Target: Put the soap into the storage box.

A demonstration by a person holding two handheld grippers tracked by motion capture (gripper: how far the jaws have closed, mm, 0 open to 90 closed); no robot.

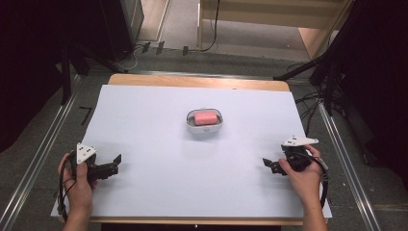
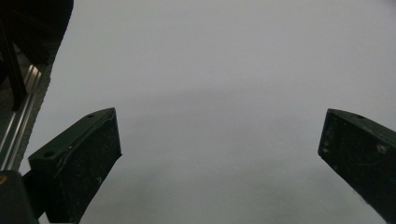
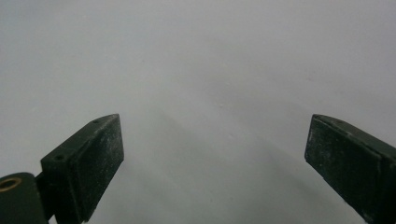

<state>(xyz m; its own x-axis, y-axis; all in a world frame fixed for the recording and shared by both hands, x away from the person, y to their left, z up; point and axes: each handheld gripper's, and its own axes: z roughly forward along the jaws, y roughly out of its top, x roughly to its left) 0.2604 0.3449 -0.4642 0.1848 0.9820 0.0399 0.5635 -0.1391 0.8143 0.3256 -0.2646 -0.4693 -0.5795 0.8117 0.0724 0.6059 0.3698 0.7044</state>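
1. Left gripper (image 1: 117, 162), near-left on matte white sheet (image 1: 144, 192): 2 black blocky jaws apart, nothing btwn.
2. Centre-far: 1 rounded white dish (image 1: 205, 129) w/ 1 pink soap bar (image 1: 205, 117).
3. Right gripper (image 1: 266, 164), near-right: jaws wide, nothing btwn.

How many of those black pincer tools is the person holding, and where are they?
2. The left gripper is in the hand near the table's left front corner. The right gripper is in the hand near the right front edge. Both are open and hold nothing.
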